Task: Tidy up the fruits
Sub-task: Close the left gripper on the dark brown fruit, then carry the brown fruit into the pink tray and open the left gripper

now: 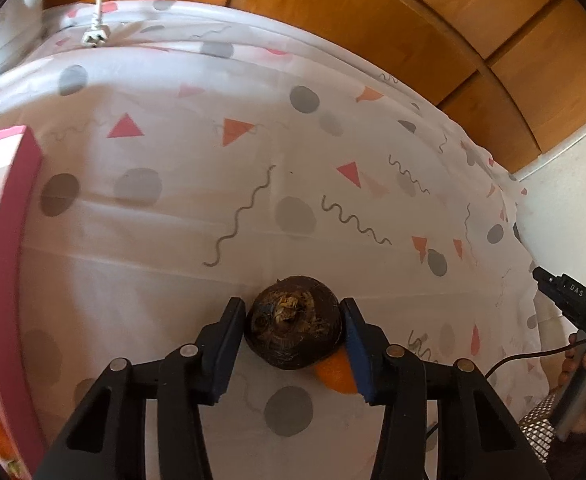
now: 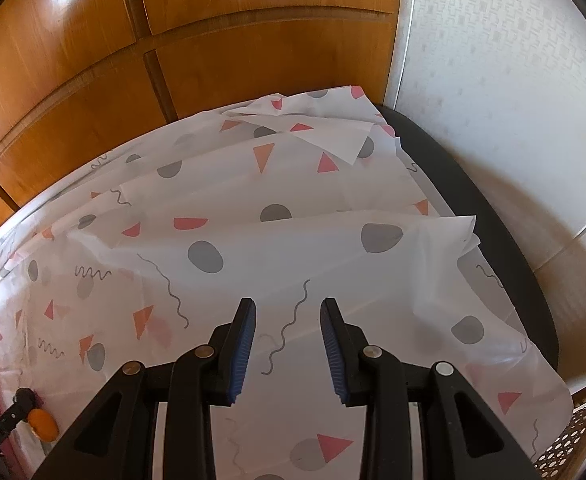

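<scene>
The left claw [image 1: 293,330] is clamped on a dark, rough-skinned round fruit [image 1: 293,326], its two blue-padded fingers [image 1: 229,344] pressing the fruit's sides, with the fibrous dried stem end turned toward the camera. Just below and to the right of it an orange fruit [image 1: 336,376] peeks out, partly hidden behind the dark one and the right finger; whether the two touch cannot be told. Both sit near the front edge of the worktop [image 1: 253,184], which is covered with a white cloth printed with grey dots, pink and orange triangles and squiggles. Along the worktop's left edge stands a pink-rimmed box [image 1: 17,240], with something orange showing low at its near end; it looks like the likely place for sorted fruit, though that is a guess. The step in hand seems to be the pick-up of the dark fruit: the grip looks made, but whether the fruit is already off the cloth is not clear. The next move probably calls for a clean lift that does not nudge the orange fruit, then a carry leftward over the pink rim. The right claw [image 2: 289,344] hangs open and empty above the cloth toward the worktop's right edge, where the cloth is folded and rumpled, well apart from the fruit.
</scene>
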`<state>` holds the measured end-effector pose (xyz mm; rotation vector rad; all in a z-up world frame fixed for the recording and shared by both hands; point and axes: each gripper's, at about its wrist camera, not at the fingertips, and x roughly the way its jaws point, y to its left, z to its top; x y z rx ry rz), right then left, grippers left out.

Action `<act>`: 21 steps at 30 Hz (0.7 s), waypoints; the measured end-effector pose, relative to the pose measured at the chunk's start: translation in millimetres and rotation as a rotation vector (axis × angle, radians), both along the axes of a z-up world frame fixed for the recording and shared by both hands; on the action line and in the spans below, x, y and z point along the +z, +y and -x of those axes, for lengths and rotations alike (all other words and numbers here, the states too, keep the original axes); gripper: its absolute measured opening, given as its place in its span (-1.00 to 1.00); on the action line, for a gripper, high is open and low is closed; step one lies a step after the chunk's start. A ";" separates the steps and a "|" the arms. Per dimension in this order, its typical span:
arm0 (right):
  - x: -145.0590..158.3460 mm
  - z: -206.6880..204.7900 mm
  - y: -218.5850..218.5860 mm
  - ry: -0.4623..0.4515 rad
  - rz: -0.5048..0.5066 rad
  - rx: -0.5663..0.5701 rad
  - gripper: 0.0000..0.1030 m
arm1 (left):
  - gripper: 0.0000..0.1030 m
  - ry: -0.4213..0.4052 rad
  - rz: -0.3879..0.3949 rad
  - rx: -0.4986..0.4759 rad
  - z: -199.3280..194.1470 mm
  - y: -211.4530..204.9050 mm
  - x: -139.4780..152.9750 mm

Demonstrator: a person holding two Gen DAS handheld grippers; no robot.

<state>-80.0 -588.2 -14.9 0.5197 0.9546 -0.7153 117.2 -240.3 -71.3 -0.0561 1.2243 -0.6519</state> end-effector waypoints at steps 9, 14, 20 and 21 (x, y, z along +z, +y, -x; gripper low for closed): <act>-6.1 -0.7 0.7 0.029 0.007 -0.006 -0.34 | -0.06 -0.082 0.026 0.030 17.0 38.6 31.1; -7.7 1.3 -2.2 0.041 0.012 -0.027 -0.34 | -0.06 -0.106 0.058 0.075 23.0 67.9 46.9; -8.4 6.0 -5.6 0.035 0.003 -0.059 -0.34 | -0.06 -0.151 0.092 0.152 26.3 113.0 67.3; -9.3 6.4 -6.3 0.035 -0.003 -0.061 -0.34 | -0.06 -0.158 0.099 0.173 26.1 124.6 71.1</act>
